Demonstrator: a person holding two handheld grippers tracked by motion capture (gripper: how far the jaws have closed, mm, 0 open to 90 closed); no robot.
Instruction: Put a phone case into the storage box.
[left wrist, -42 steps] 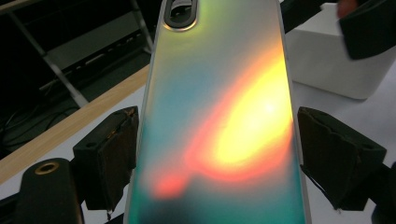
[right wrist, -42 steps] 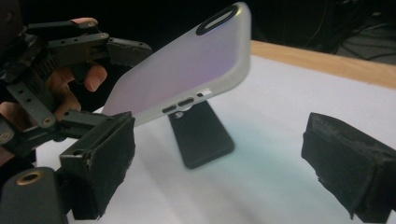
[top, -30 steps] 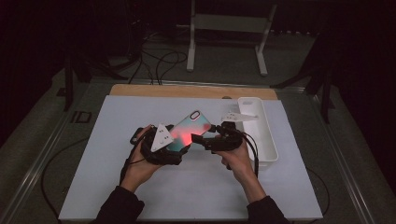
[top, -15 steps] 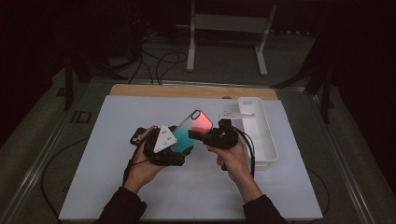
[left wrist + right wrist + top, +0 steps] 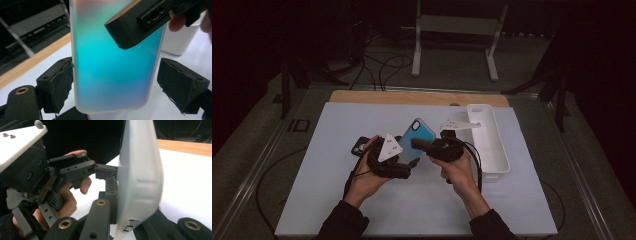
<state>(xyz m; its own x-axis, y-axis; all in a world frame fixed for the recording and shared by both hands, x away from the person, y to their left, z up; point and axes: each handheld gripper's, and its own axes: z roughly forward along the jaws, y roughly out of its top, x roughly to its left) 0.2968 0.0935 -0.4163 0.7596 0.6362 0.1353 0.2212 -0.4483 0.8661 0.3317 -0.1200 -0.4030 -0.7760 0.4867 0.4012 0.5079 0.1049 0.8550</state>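
While pinched edge-on by the right tool (image 5: 424, 145), a frosted teal-to-purple phone case (image 5: 416, 139) between the left tool's (image 5: 115, 82) spread jaws.

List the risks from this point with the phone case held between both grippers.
1. The right gripper has just closed on the case near one edge; the thin shell may bend or slip out.
2. In the left gripper view, one left gripper pad touches the case and the other stands apart, so it gives little backup.
3. The case is held tilted above the table; if dropped, it could strike the dark phone.

Phone case (image 5: 416, 140) between grippers – tray (image 5: 488, 145) (right)
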